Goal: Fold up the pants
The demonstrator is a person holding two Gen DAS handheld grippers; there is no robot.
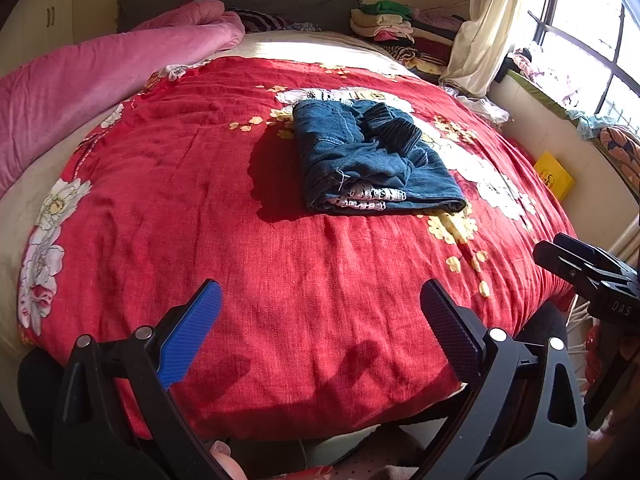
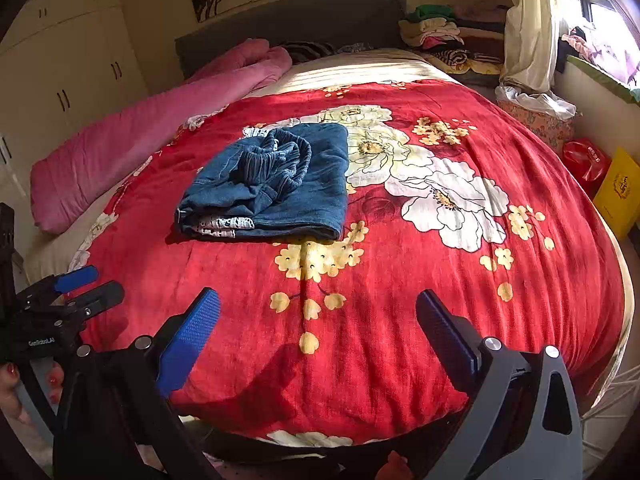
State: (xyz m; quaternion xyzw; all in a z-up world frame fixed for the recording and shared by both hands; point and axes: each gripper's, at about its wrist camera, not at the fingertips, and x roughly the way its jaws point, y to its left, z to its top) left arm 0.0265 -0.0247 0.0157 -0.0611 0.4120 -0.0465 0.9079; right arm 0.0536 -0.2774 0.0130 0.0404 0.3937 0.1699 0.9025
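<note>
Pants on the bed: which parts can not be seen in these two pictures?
- Pants: underside and inner layers, hidden by the fold, both views.
- Their far edge: covered by the bunched waistband, right wrist view.
- Pattern on the pale lining: too small to read, both views.

A red floral blanket [image 2: 400, 320] covers the bed, with a rolled pink quilt [image 2: 132, 148] along its far-left edge. Folded clothes [image 2: 436, 32] are stacked beside the grey headboard [image 2: 288, 20]. A yellow box [image 2: 618, 192] leans near the window wall.
</note>
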